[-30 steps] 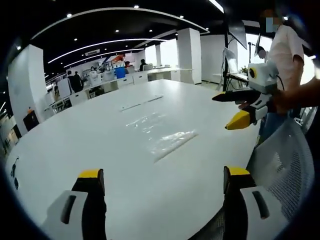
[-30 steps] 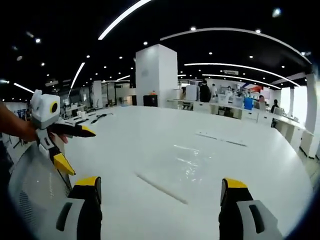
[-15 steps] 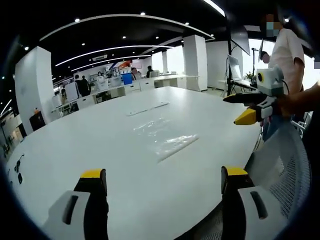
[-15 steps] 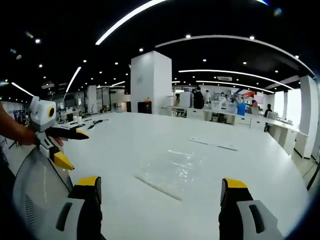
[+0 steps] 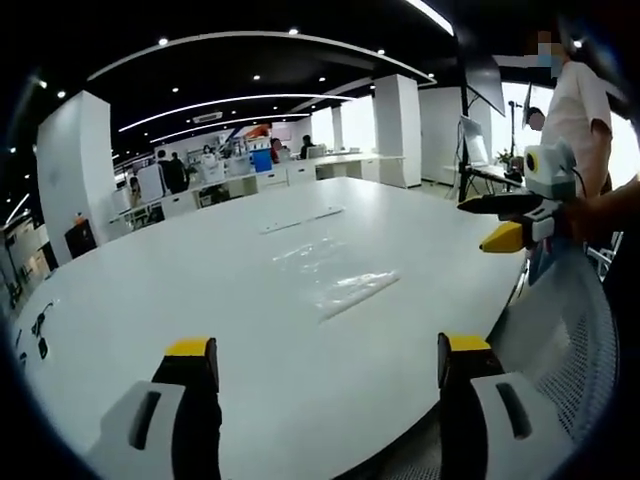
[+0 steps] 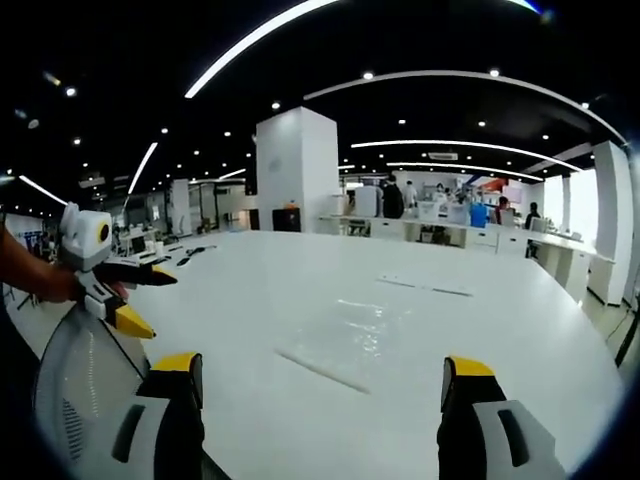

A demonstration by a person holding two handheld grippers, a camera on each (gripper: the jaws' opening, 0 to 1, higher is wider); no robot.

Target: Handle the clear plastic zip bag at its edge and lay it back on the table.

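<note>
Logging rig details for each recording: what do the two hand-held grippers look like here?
Both match. The left hand-held gripper has a white body and black jaws capped in yellow. The right hand-held gripper is built the same. Close up, each jaw sits in a white housing with a dark slot. No cables or markings are visible. A person beside the right one wears a white short-sleeved top.

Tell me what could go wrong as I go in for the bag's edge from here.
1. The bag is clear and lies flat on the white table, so its edge is hard to see; the open jaws may well close on nothing or scrape the top.
2. Both hand-held grippers, left and right, hang off the table's near rim, beside a mesh chair back that could snag one.
</note>
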